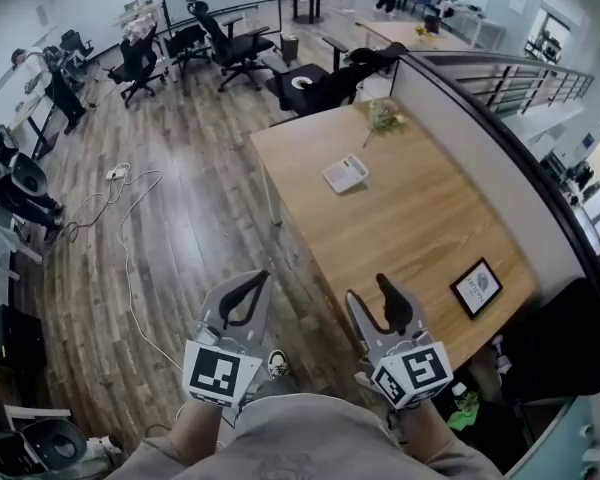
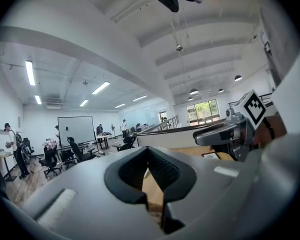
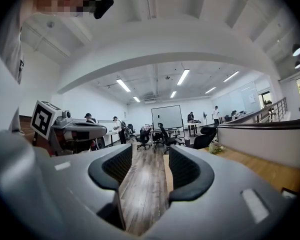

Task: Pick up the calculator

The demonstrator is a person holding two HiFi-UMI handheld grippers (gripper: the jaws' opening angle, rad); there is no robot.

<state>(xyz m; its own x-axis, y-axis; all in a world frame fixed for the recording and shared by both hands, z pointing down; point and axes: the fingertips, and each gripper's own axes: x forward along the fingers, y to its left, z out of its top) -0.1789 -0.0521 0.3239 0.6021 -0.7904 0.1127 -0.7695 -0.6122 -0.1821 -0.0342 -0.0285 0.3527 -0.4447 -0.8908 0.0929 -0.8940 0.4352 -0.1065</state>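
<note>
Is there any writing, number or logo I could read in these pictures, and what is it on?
Nothing can be read as text.
Calculator: keys and display too small to read.
Black-framed sign: a round logo, lettering too small to read.
Left marker cube and right marker cube: black-and-white square patterns, no letters.
Whiteboard: looks blank.

Calculator [image 1: 345, 173] on table [image 1: 410, 230], flowers [image 1: 384, 118] behind it, frame [image 1: 477, 287] at table's near right.
</note>
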